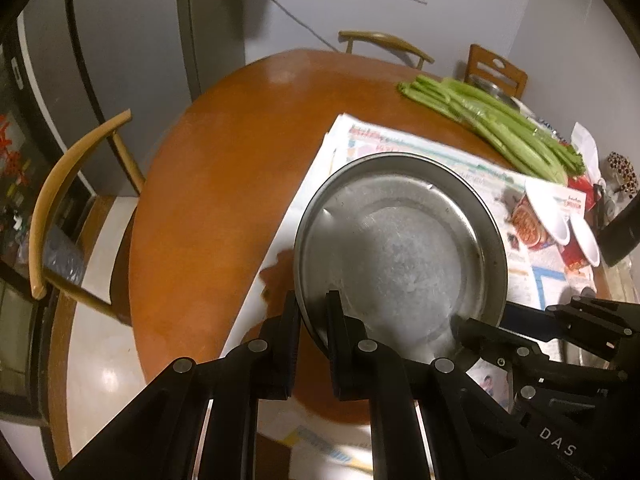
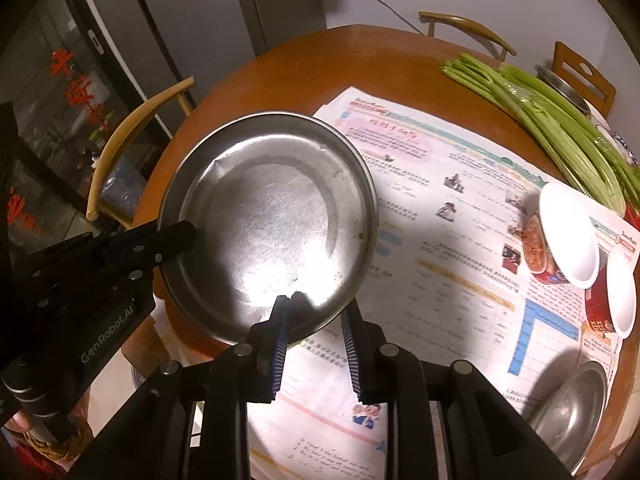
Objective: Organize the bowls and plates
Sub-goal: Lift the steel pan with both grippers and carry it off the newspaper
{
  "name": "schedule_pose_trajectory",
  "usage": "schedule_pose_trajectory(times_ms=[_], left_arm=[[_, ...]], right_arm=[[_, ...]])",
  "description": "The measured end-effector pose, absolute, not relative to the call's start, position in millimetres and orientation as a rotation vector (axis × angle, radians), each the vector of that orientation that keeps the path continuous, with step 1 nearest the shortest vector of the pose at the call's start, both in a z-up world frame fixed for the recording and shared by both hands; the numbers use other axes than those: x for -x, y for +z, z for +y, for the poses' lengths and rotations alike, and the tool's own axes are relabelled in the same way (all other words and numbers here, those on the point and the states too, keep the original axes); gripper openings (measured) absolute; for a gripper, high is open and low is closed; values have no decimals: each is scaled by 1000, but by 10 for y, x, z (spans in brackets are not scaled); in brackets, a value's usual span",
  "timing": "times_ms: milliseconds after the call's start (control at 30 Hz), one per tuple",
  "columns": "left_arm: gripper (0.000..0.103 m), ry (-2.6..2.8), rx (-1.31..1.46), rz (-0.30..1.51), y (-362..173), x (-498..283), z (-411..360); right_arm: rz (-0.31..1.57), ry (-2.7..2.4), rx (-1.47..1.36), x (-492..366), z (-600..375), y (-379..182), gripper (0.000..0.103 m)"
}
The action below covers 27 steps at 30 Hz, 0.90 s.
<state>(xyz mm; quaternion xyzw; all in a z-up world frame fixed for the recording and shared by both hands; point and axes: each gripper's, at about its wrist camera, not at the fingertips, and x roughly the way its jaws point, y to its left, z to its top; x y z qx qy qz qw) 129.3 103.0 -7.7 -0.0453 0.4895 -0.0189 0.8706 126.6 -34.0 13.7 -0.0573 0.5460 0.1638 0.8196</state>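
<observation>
Fingers of the left gripper (image 1: 314, 336) clamp the near rim of the steel plate (image 1: 400, 248), one finger outside the wall and one inside, gap narrow. Plate sits tilted above the table (image 1: 224, 168), just ahead of these fingertips, over the edge of the newspaper (image 1: 400, 144).

Left wrist view only: a second gripper's black finger reaches the plate rim at lower right of the left fingers; exact contact there is hard to read.

Right wrist view only: right gripper (image 2: 316, 316) straddles the plate's (image 2: 272, 216) near rim, left finger (image 2: 280, 320) over the plate interior, right finger outside the wall. Jaws partly open; pads appear to pinch the rim. The left gripper (image 2: 180, 236) enters from the left, gripping the opposite rim. A steel bowl (image 2: 568, 412) lies to the right of the right fingers, on the newspaper (image 2: 440, 220).

Both views: two red-and-white paper bowls (image 2: 568, 236) on their sides, far right of the fingers; celery stalks (image 2: 560, 128) beyond them.
</observation>
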Motion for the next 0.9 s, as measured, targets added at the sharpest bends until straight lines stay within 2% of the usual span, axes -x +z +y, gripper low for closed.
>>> schedule_pose_trajectory(times_ms=[667,767,833,900], left_arm=[[13,-28,97,1077,-254,-1169,1145],[17,-32,115,1078,-260,-1167,1159],[37,-37,118,1078,-247,-1159,1150],[43,-15,83,1072,-231,-1146,1114]], right_arm=[[1250,367,153,-1284,-153,-166,27],[1249,365,158,-1283,-144,-150,27],[1257,358,155,-1285,-141,-160,29],[1264,365,154,-1280,-124,-175,38]])
